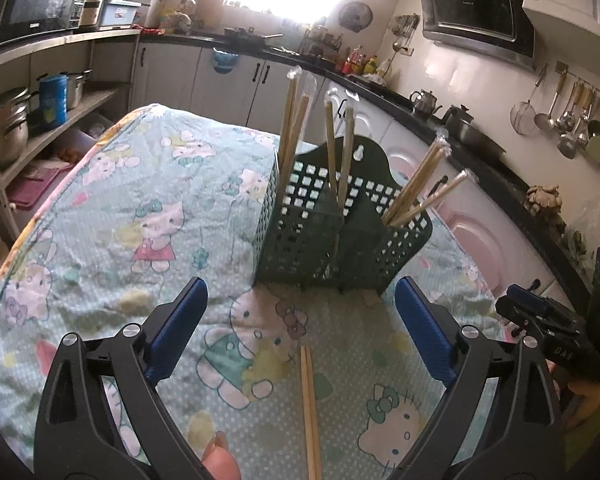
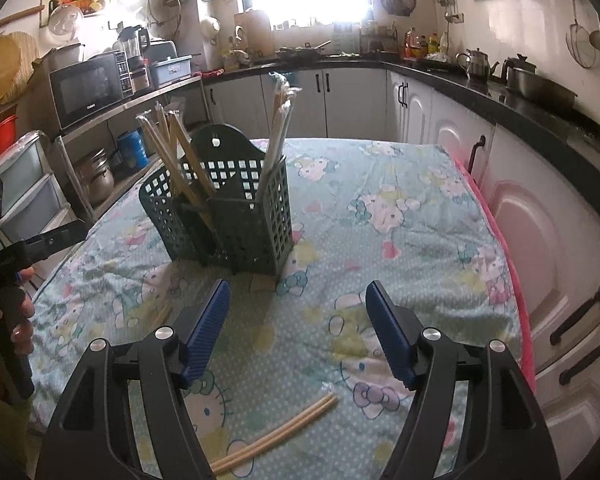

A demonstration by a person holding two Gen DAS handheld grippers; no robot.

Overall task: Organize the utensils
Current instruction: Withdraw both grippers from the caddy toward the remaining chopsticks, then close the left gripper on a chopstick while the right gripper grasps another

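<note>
A dark green perforated utensil holder (image 1: pixel 320 224) stands on the cartoon-print tablecloth (image 1: pixel 120 216), with several wrapped chopstick pairs upright in its compartments. It also shows in the right wrist view (image 2: pixel 236 216). A loose pair of wooden chopsticks (image 1: pixel 310 408) lies flat on the cloth between my left gripper's fingers, below the holder. Another pair of chopsticks (image 2: pixel 276 438) lies between my right gripper's fingers. My left gripper (image 1: pixel 300 300) is open and empty. My right gripper (image 2: pixel 298 300) is open and empty.
Kitchen counters and white cabinets (image 2: pixel 540 216) run along the far and right sides. A shelf with a microwave (image 2: pixel 88 88) and pots stands on the left. The other gripper shows at the right edge of the left wrist view (image 1: pixel 548 324).
</note>
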